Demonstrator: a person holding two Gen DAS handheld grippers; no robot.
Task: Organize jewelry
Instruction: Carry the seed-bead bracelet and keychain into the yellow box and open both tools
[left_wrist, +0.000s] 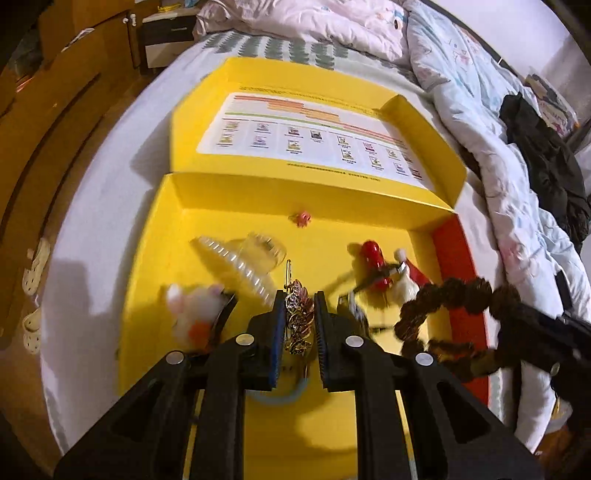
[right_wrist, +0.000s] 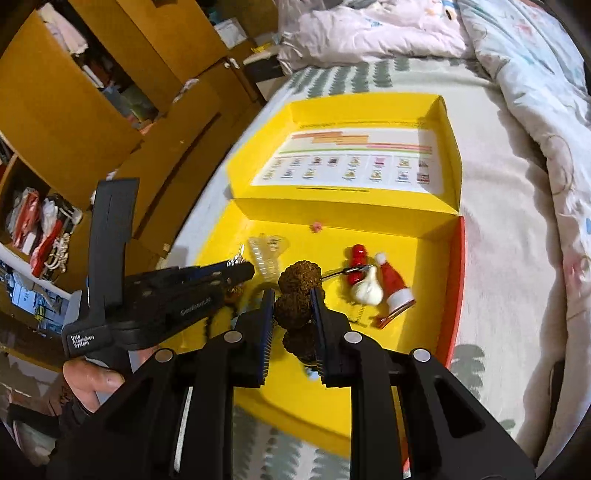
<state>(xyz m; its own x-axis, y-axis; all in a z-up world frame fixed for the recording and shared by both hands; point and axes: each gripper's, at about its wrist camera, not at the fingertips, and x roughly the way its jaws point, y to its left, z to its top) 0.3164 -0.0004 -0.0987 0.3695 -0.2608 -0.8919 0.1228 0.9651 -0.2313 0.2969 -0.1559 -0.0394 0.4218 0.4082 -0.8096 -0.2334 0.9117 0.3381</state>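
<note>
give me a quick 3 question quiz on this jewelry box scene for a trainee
1. True or false: the left gripper is shut on the gold and pink winged brooch.
2. What does the right gripper hold? A) the clear plastic hair comb B) the brown bumpy-bead bracelet C) the small red Santa hat clip
3. Fill in: the tiny pink flower charm lies on the floor of the yellow cardboard box, near its ____ wall.

Key: 1 true; 2 B; 3 far (the one by the open printed lid).
</note>
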